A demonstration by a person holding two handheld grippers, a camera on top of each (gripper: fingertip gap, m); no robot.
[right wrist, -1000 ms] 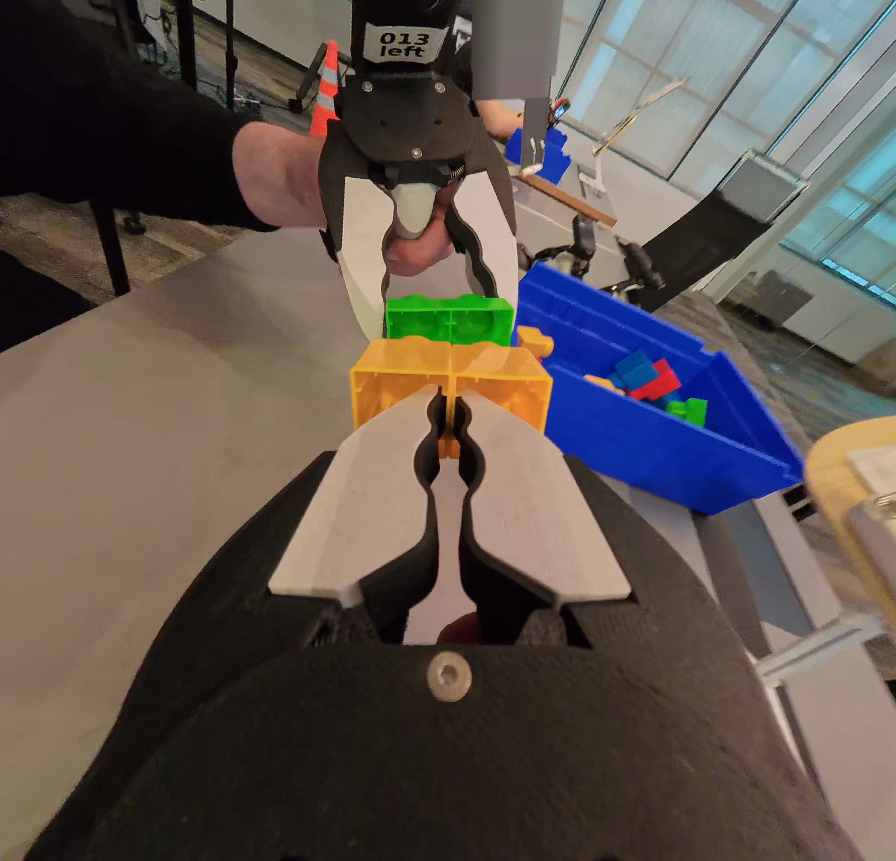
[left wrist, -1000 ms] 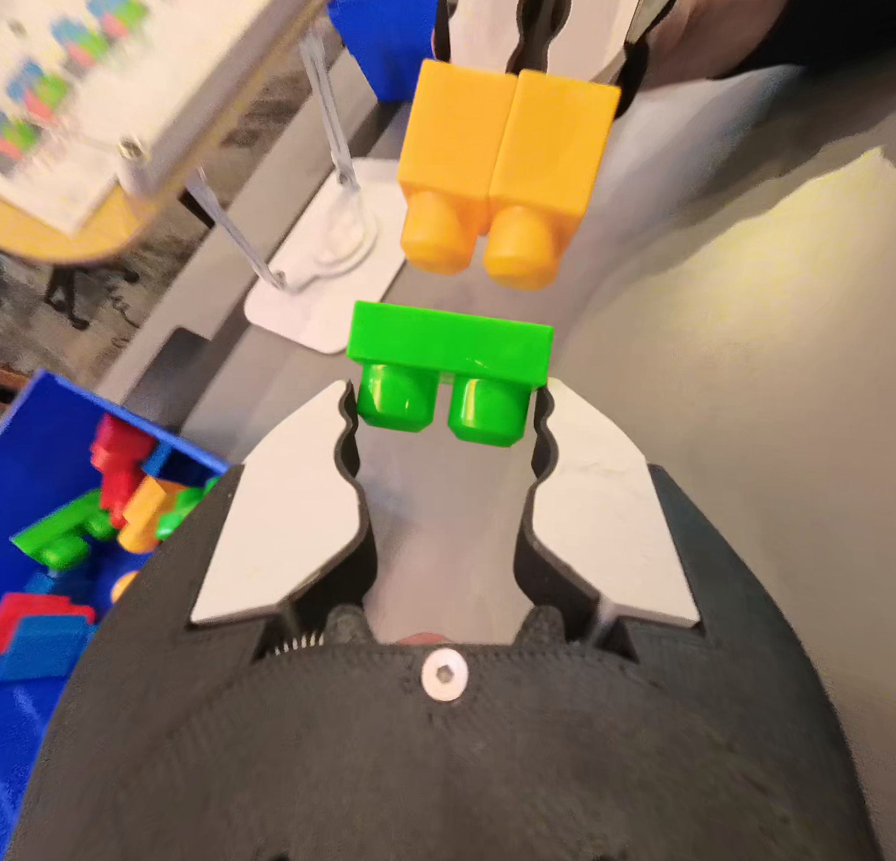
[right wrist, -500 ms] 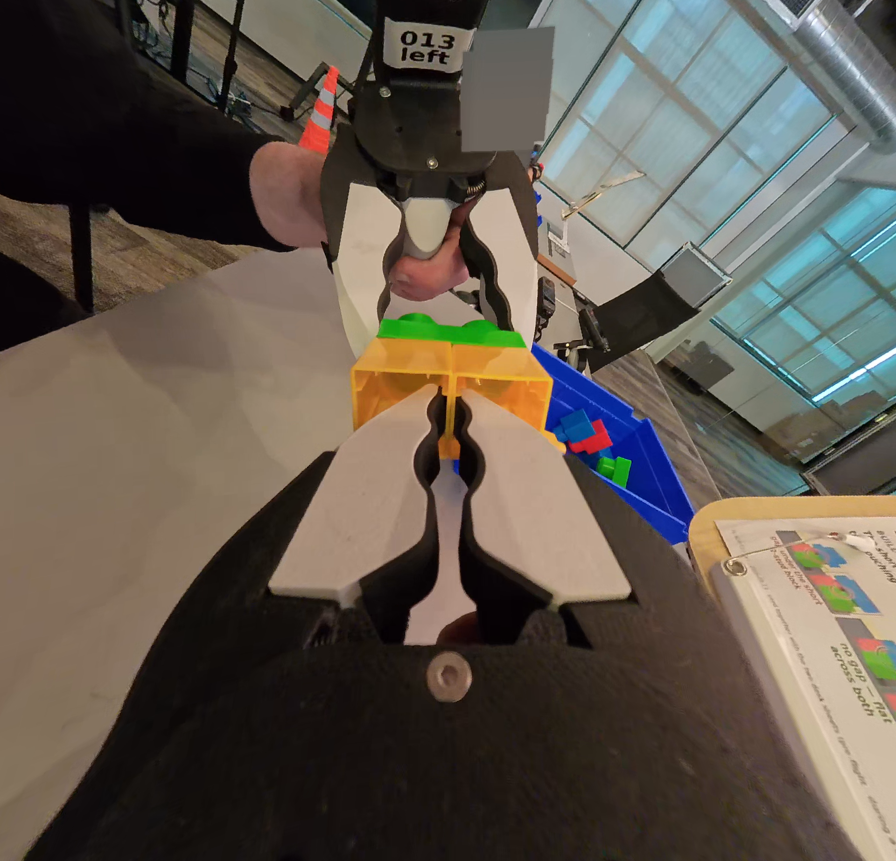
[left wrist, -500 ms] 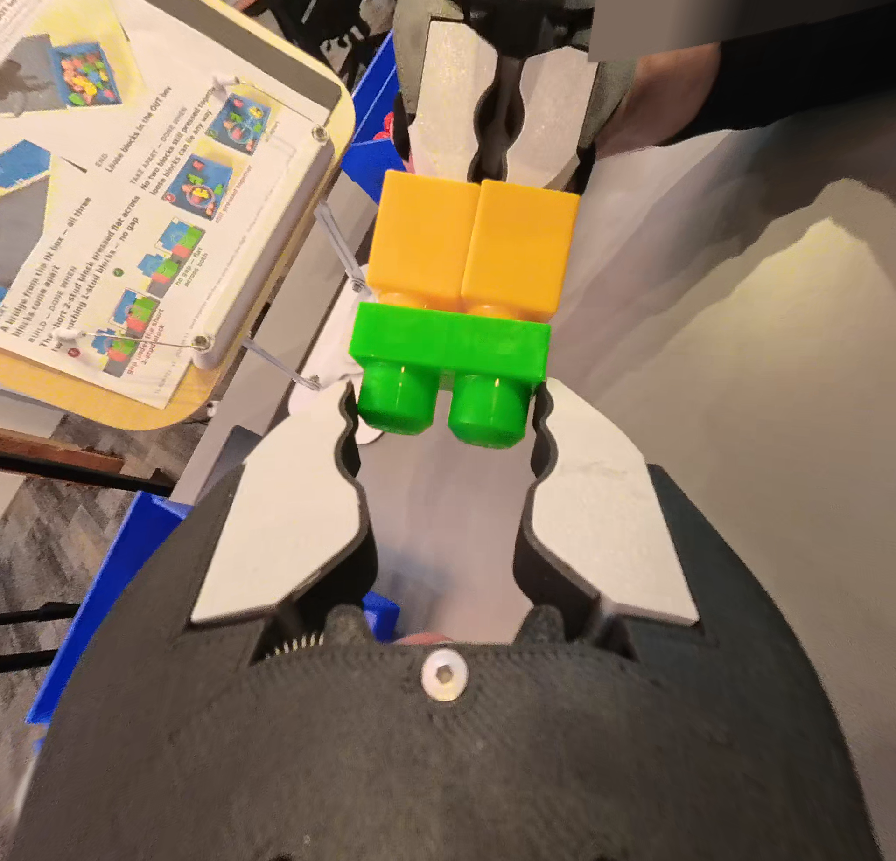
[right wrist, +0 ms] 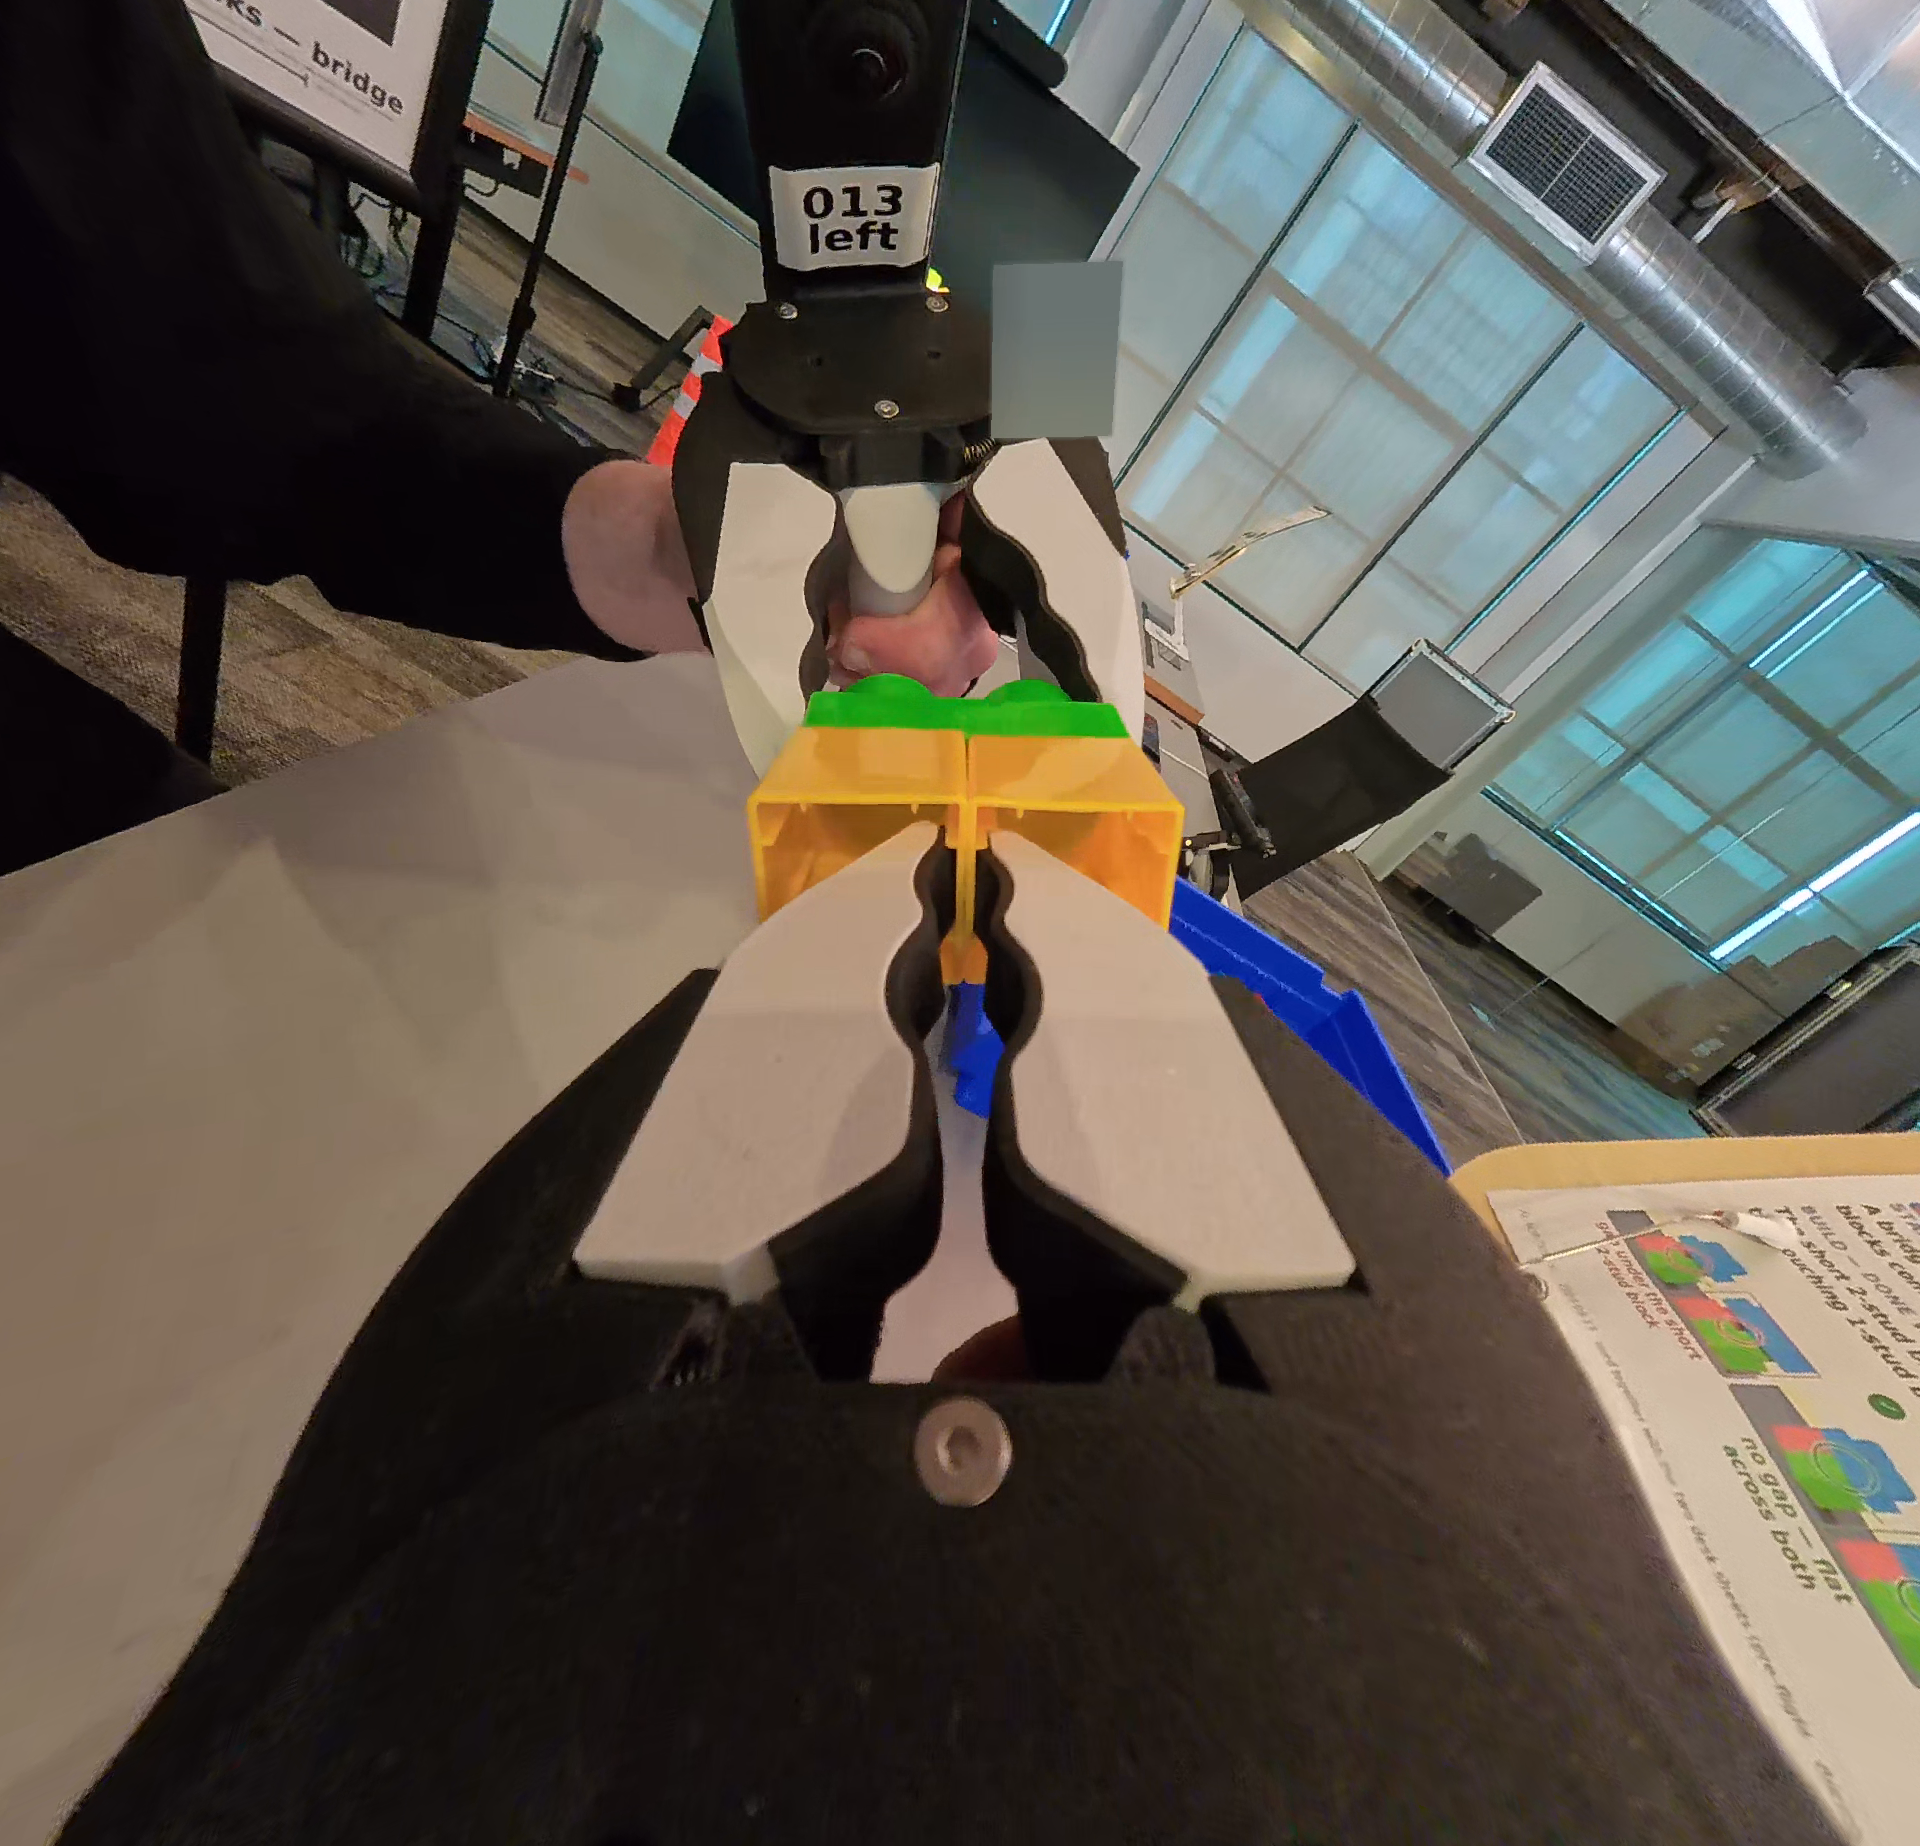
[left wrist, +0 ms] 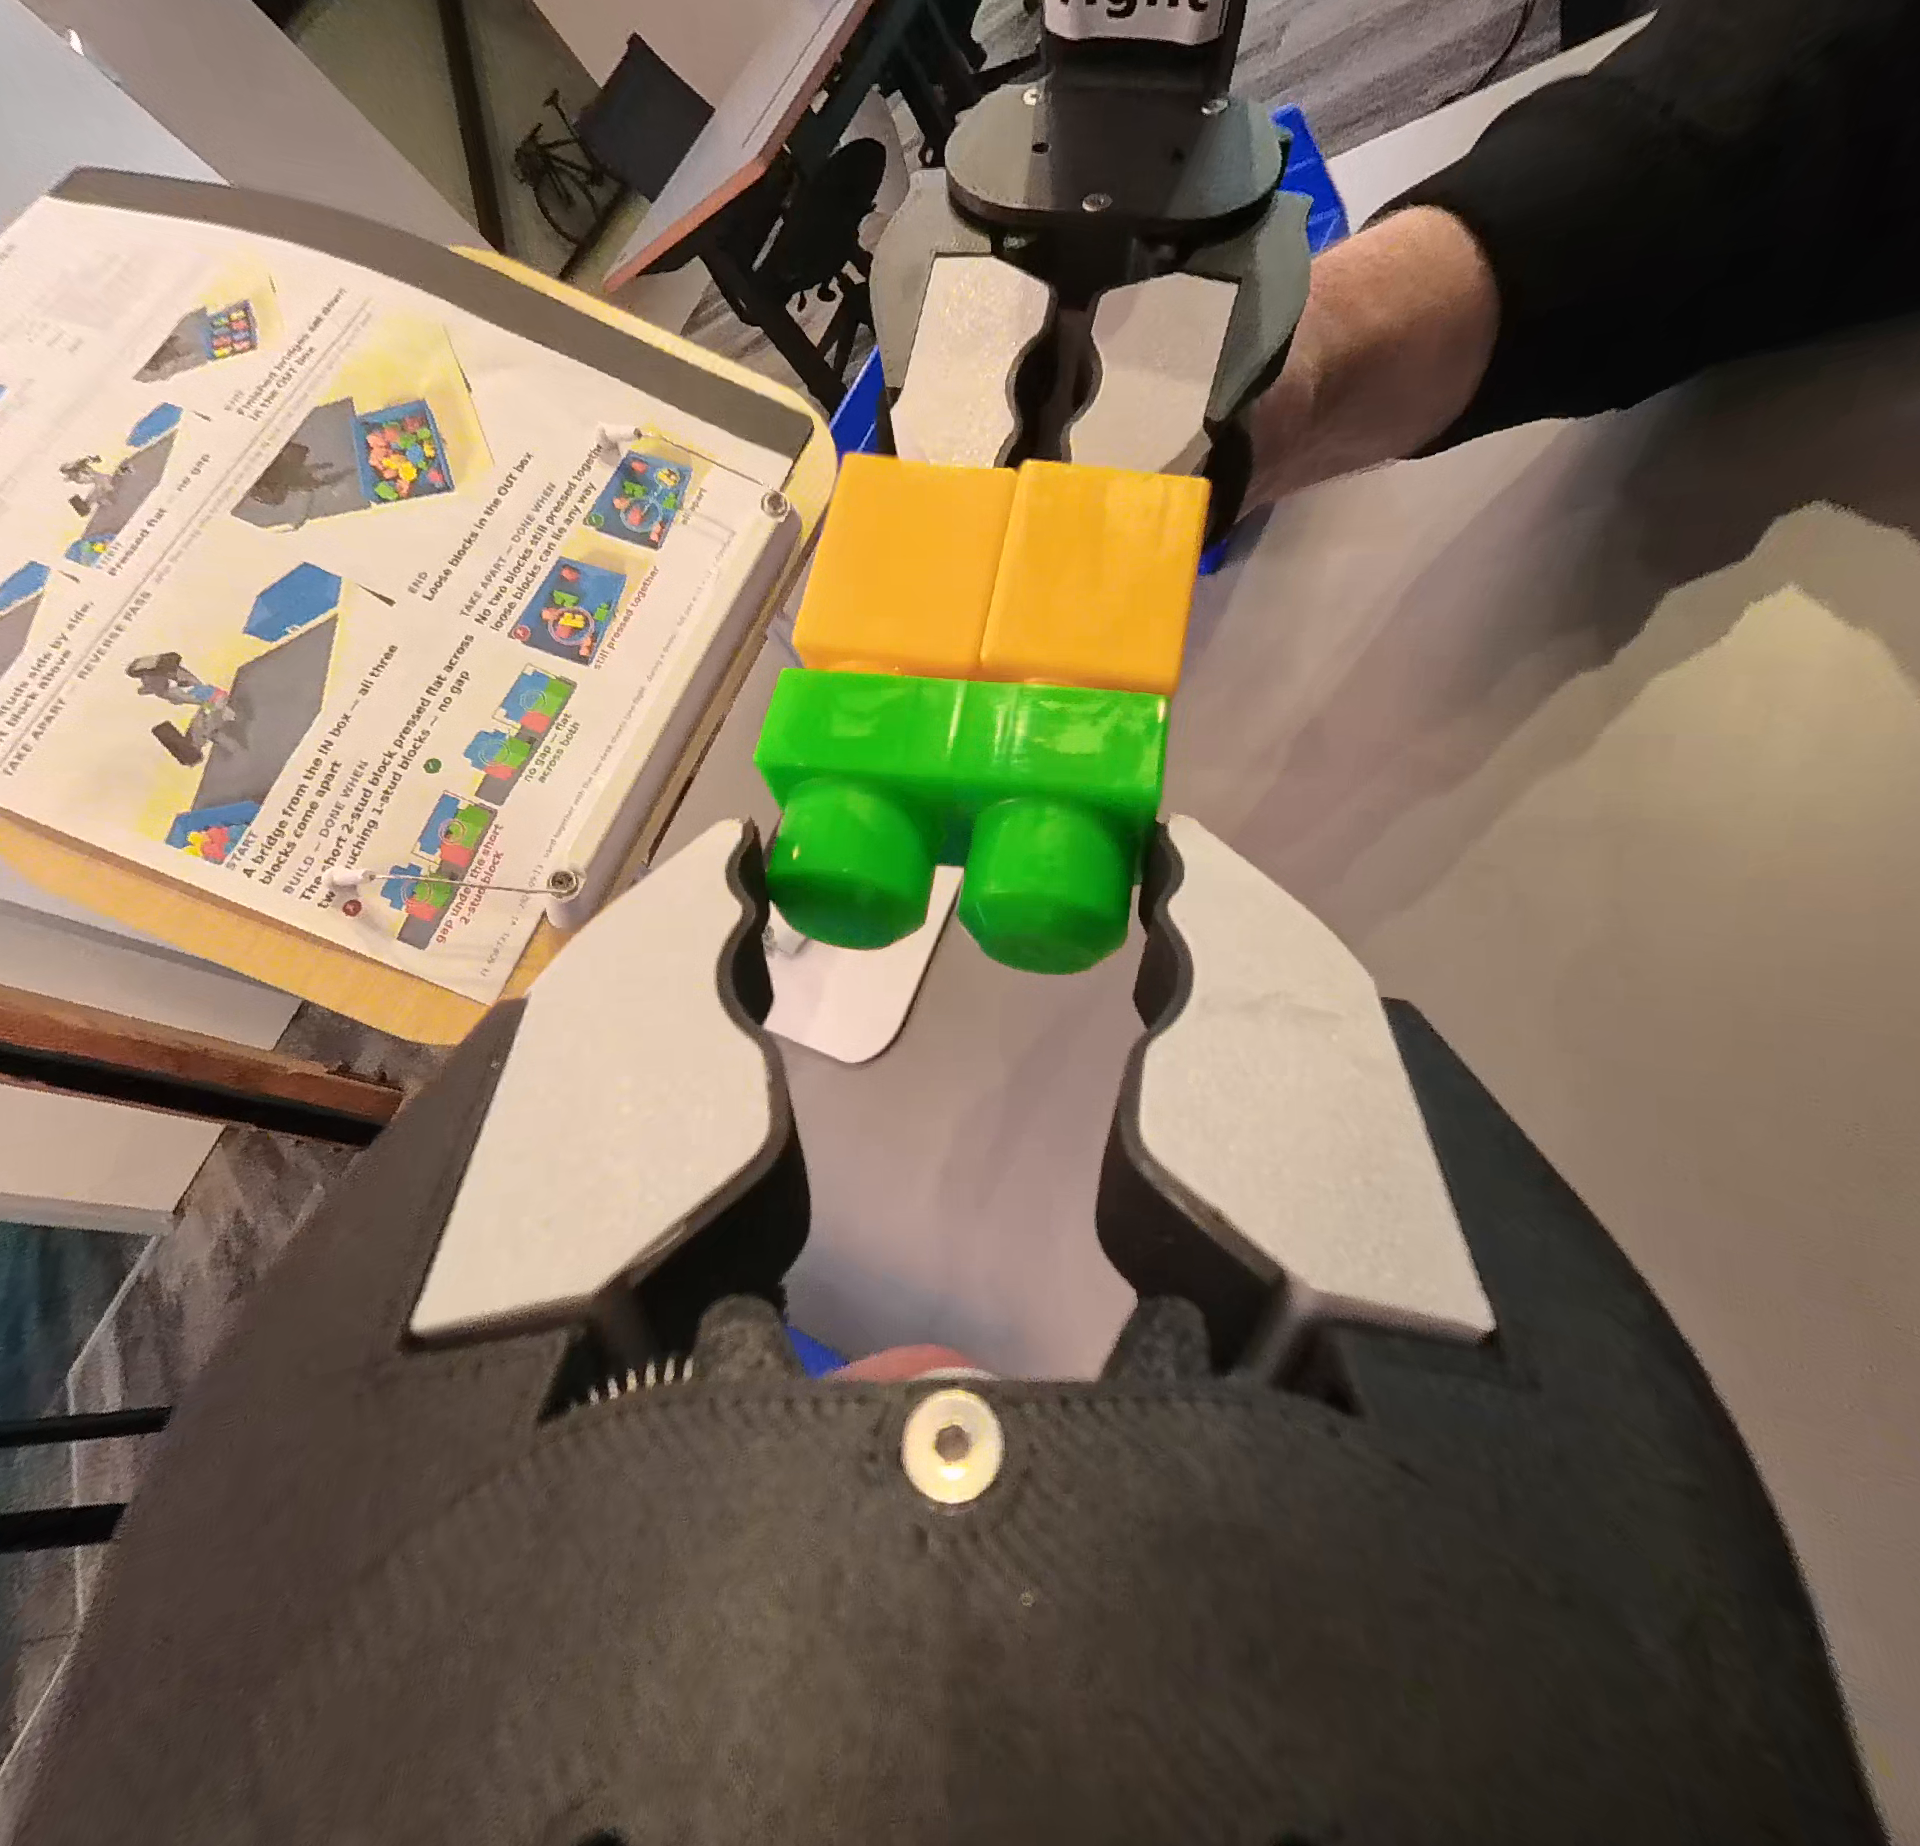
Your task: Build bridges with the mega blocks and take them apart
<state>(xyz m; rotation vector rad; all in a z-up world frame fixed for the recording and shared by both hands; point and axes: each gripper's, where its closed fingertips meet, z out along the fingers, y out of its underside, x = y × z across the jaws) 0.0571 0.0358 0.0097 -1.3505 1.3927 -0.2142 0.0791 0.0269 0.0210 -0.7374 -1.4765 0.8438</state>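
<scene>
My left gripper [left wrist: 951, 861] is shut on a green two-stud block [left wrist: 961, 757], its pads pressing on the block's two ends, studs facing the camera. Two orange one-stud blocks [left wrist: 997, 570] sit side by side against the green block's underside, their studs pushed into it. My right gripper [right wrist: 966, 851] is shut on the orange blocks [right wrist: 1081, 768], pinching their two adjoining inner walls from the open underside. The whole set is held in the air above the grey table [left wrist: 1558, 965]. The green block [right wrist: 966, 716] shows beyond the orange pair in the right wrist view.
An instruction sheet on a tan board [left wrist: 312, 601] stands to the left on a wire stand with a white base [left wrist: 852, 1007]. A blue bin [right wrist: 1320, 1017] sits behind the orange blocks. A person's hands and dark sleeves hold both grippers. My two grippers' fingertips are within a few centimetres of each other.
A second ago the green block and the orange pair were apart; they have come together and the orange studs are now seated in the green block. Both grippers tilted upward, grasps unchanged.
</scene>
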